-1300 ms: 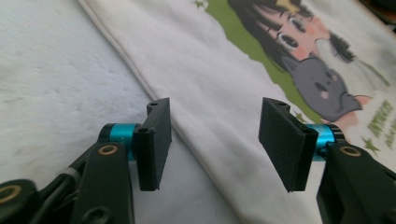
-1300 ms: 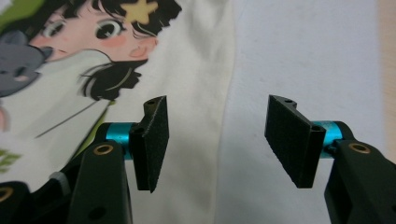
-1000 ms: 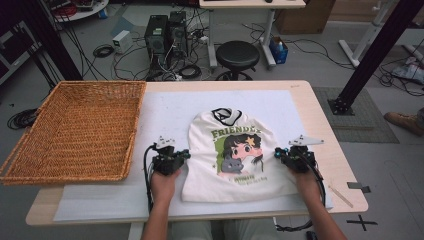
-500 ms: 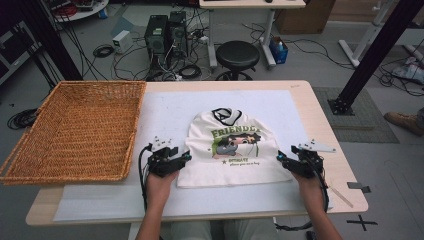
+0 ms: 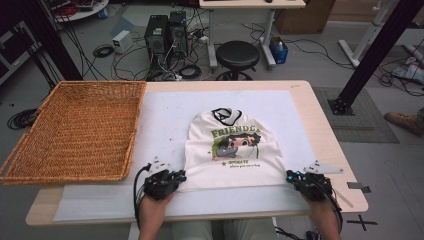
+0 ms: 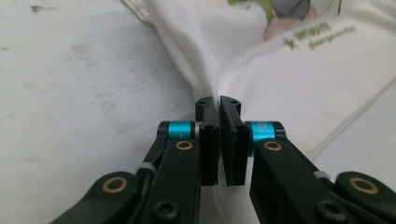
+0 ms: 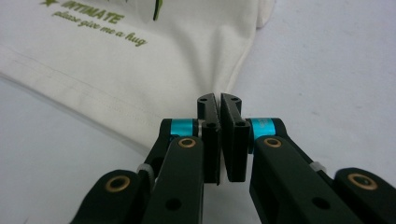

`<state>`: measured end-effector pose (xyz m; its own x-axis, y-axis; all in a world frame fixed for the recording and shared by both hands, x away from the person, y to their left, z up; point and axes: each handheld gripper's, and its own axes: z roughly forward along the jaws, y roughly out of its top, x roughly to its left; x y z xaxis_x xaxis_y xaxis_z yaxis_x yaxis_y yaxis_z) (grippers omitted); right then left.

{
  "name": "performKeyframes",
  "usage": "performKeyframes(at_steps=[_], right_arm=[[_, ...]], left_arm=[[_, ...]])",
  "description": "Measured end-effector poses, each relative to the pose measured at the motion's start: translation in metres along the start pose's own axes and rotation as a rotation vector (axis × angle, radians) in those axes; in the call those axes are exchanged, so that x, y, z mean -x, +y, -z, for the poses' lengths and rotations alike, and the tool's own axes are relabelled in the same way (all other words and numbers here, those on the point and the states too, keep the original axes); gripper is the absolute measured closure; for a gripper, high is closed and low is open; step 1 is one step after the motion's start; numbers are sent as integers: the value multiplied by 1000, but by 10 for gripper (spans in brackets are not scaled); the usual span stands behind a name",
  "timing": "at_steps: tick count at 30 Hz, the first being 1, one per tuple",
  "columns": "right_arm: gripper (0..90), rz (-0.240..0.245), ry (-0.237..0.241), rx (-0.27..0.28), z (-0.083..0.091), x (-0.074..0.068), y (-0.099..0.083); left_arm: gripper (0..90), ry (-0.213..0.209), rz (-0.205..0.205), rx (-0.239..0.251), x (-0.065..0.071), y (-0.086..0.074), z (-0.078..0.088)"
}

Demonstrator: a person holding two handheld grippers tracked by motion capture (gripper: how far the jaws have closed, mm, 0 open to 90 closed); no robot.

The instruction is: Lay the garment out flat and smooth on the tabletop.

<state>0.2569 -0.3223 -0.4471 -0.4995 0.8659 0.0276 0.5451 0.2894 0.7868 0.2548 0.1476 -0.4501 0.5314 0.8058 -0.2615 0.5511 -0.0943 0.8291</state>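
Note:
A cream T-shirt (image 5: 232,145) with a cartoon print and green lettering lies flat on the white mat, collar away from me. My left gripper (image 5: 179,176) sits at the hem's lower left corner, and my right gripper (image 5: 292,176) at the lower right corner. In the left gripper view the jaws (image 6: 218,100) have just been closing and now pinch a fold of the shirt (image 6: 280,70). In the right gripper view the jaws (image 7: 219,98) have likewise just closed on the shirt's (image 7: 140,70) side edge.
A wide wicker basket (image 5: 75,130) stands on the table's left part, beside the white mat (image 5: 165,115). The wooden table edge (image 5: 330,130) runs to the right. Beyond the table are a black stool (image 5: 237,55), computer cases and cables on the floor.
Both hands have drawn back toward the table's near edge, from the shirt's sides to its lower corners. The shirt's lower part now lies wider and flatter.

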Motion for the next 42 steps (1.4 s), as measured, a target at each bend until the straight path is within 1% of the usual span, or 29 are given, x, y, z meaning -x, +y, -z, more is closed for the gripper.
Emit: performKeyframes(at_steps=[2,4,7,9,10,11,12,13,14,15,16,18,20,21,22,24,26,27,28,29,30,31,32,33,34,36,37,40,42], right_arm=[[883,8,15,26,10,-3,-6],[883,5,38,56,20,-6,-13],[883,-14,60,92,38,-10,-25],[883,-25,73,113,51,-14,-34],[883,-32,76,120,57,-16,-38],[883,-35,78,118,62,-18,-42],[882,-35,84,113,66,-20,-45],[865,-29,81,112,68,-22,-47],[797,-27,72,106,70,-24,-48],[741,-28,55,94,70,-26,-47],[712,-26,44,91,68,-26,-46],[595,-26,25,88,60,-26,-39],[541,-31,3,83,45,-25,-28],[489,-26,-17,76,35,-23,-21],[468,-37,-40,59,25,-21,-15],[455,-46,-62,31,5,-16,-2],[441,-61,-69,-2,-14,-10,10],[447,-55,-74,-14,-22,-8,15],[486,-53,-79,-42,-29,-7,19],[521,-49,-73,-62,-34,-6,21],[586,-34,-77,-63,-38,-6,23],[729,-26,-54,-67,-38,-7,24],[854,-2,-29,-74,-37,-8,25],[892,31,-18,-69,-36,-11,24],[896,42,-15,-67,-34,-13,22],[897,27,1,-52,-24,-16,15],[897,15,12,-42,-16,-18,9],[896,16,30,-16,7,-24,-8],[895,14,51,-4,20,-30,-19]], left_arm=[[859,-33,-21,51,1,-7,12],[859,-74,-41,85,3,-14,22],[859,-133,-50,122,7,-28,38],[859,-178,-36,127,11,-37,47],[859,-186,-44,114,14,-41,50],[859,-185,-64,89,18,-44,52],[857,-191,-70,73,20,-47,54],[839,-187,-65,70,21,-48,54],[761,-170,-49,78,20,-48,55],[622,-139,-20,91,18,-46,55],[572,-116,5,112,16,-43,54],[511,-66,34,135,12,-34,46],[499,-26,32,121,10,-22,31],[497,-5,34,108,9,-14,22],[494,15,32,94,8,-7,12],[494,44,15,55,5,8,-9],[494,63,13,12,1,20,-29],[495,71,22,-10,-1,24,-38],[505,77,34,-58,-2,28,-47],[558,75,37,-92,-2,29,-54],[648,90,16,-106,1,31,-57],[757,111,-12,-115,4,31,-58],[839,128,-45,-121,7,29,-57],[882,128,-44,-122,8,28,-55],[884,125,-27,-115,9,26,-52],[885,109,-21,-109,12,18,-41],[885,101,-30,-104,15,14,-35],[884,64,-52,-92,26,-1,-15],[884,43,-63,-86,35,-9,-7]])
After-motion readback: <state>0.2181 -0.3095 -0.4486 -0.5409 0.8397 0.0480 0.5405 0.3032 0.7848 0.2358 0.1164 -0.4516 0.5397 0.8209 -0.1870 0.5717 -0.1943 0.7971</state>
